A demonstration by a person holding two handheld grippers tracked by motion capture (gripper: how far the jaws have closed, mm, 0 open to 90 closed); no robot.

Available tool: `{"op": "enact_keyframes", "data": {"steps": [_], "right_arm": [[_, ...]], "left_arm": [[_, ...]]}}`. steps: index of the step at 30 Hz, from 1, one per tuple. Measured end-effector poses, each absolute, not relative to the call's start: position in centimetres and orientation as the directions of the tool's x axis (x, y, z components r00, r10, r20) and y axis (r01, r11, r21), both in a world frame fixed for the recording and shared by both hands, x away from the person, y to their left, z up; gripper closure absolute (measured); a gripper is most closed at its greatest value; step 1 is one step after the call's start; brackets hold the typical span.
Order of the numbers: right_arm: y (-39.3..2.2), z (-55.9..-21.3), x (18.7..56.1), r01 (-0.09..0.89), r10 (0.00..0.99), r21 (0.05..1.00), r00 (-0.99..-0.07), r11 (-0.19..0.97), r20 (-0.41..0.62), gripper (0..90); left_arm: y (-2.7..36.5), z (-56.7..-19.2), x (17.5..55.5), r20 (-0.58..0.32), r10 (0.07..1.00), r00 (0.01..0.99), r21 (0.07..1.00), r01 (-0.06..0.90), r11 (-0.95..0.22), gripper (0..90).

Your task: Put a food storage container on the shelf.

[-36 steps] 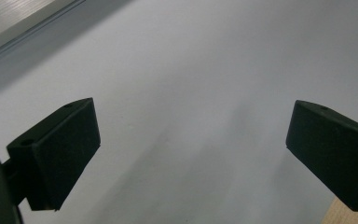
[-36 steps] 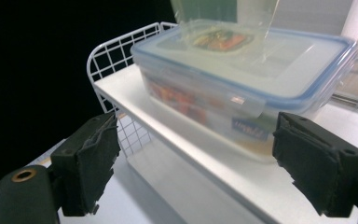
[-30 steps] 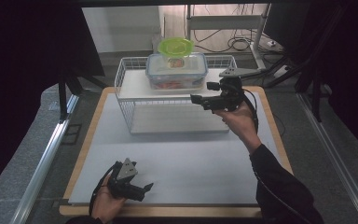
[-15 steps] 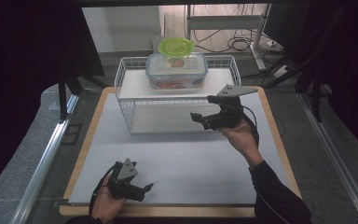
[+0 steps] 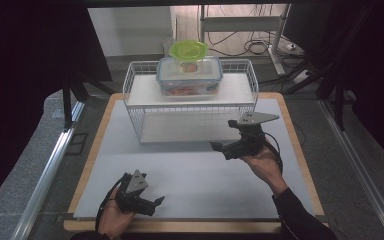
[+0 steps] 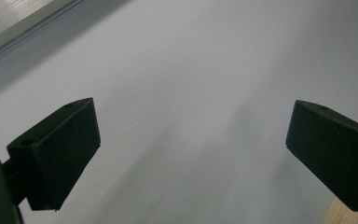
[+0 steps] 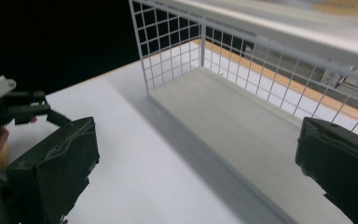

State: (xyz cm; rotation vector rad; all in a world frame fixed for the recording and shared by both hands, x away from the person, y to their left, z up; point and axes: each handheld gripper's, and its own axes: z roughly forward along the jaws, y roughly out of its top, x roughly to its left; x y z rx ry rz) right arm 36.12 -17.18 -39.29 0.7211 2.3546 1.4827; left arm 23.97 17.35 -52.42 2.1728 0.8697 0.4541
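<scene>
Right gripper (image 5: 225, 146) with jaws spread wide and just lately opening further, nothing between them, lower and nearer the person than a second ago, when level with the upper shelf. Directly ahead of those jaws, in the right gripper view, the bare lower board (image 7: 242, 126) of the white wire rack (image 5: 190, 107), close but apart. Above and beyond the jaws, on the rack's top shelf, a clear lidded container (image 5: 190, 76) with a green bowl-like piece (image 5: 188, 50) on its lid, both unmoved; contents reddish, too blurred to name. Off to the jaws' left in that same view, the left gripper (image 7: 16, 109), well apart. Left gripper (image 5: 152, 204) in the same spot as before near the front table edge, jaws likewise wide apart and empty over plain white tabletop (image 6: 191, 70). Wooden table border (image 6: 354, 217) just past its right-hand jaw.
</scene>
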Motion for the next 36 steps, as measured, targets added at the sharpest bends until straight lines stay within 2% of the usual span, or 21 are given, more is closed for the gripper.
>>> {"op": "enact_keyframes", "data": {"steps": [15, 36], "right_arm": [[-18.4, -41.2, 33.4, 0.278, 0.548, 0.879, -0.836, 0.386, 0.024, 0.0], [-22.6, -43.9, 31.0, 0.316, 0.628, 0.871, -0.778, 0.378, 0.01, 0.0]], "left_arm": [[17.3, -52.4, 24.0, 0.047, 0.705, 0.707, 0.746, 0.445, -0.496, 2.6], [17.3, -52.5, 24.0, 0.046, 0.706, 0.706, 0.744, 0.447, -0.496, 2.6]]}}
